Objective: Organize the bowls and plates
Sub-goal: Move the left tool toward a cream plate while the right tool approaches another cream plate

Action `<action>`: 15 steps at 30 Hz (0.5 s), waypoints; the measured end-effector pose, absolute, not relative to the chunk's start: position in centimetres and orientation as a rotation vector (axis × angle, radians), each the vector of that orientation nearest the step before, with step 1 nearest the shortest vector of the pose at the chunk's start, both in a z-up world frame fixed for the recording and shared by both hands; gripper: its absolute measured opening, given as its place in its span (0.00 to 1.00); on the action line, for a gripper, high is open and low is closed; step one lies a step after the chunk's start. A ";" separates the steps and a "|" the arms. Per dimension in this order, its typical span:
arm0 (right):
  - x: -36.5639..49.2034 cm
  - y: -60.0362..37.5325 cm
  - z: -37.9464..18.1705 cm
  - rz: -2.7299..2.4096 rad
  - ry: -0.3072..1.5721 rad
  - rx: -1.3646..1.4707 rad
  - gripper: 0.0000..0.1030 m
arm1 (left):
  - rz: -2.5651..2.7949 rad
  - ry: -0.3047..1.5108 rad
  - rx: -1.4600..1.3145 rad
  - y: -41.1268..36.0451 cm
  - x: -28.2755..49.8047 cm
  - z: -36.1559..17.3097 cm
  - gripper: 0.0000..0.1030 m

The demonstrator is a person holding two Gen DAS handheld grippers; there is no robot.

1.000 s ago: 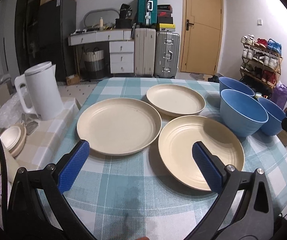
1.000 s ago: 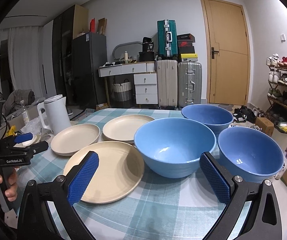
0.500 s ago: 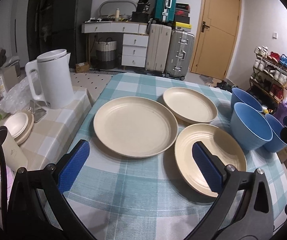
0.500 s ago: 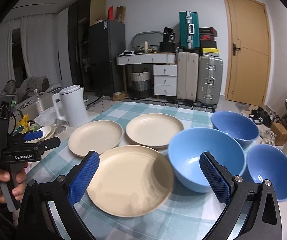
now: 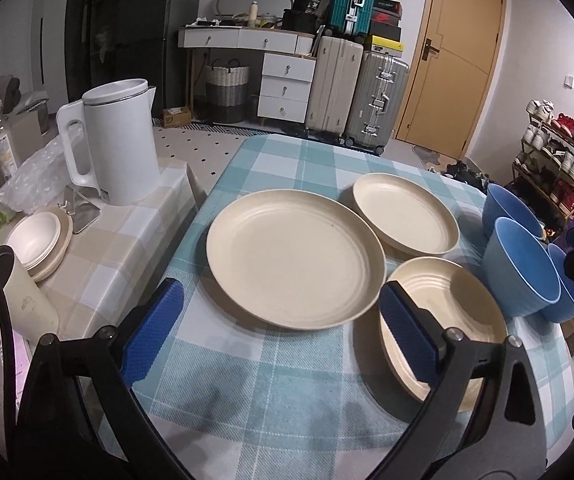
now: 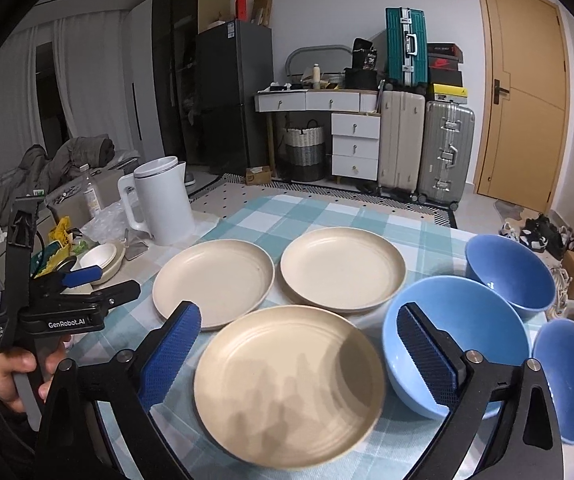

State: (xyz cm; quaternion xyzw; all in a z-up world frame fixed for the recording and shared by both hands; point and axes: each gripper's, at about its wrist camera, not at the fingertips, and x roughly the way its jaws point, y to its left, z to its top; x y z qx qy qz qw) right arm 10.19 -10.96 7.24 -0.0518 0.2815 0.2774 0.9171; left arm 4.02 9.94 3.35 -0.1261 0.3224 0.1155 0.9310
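Three cream plates lie on the checked table: a left one (image 5: 293, 258) (image 6: 213, 282), a far one (image 5: 405, 214) (image 6: 343, 268) and a near ribbed one (image 5: 453, 320) (image 6: 291, 384). Three blue bowls stand at the right: middle (image 6: 457, 344) (image 5: 521, 268), far (image 6: 511, 270) and near right (image 6: 571, 376). My left gripper (image 5: 281, 330) is open and empty above the table's near edge, before the left plate. My right gripper (image 6: 299, 356) is open and empty over the near plate.
A white kettle (image 5: 115, 148) stands on a lower side table (image 5: 127, 232) to the left, with small white dishes (image 5: 39, 236) and a cup (image 5: 23, 300). Suitcases, drawers and a shoe rack (image 5: 555, 160) stand behind the table.
Both grippers have pulled back and swung left: plates and bowls sit further right in the views and the kettle shows more. Nothing was grasped and nothing on the table moved.
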 end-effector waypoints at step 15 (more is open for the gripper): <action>15.6 -6.3 6.3 0.640 0.679 -0.105 0.83 | 0.263 0.726 -0.284 13.6 8.5 1.9 0.87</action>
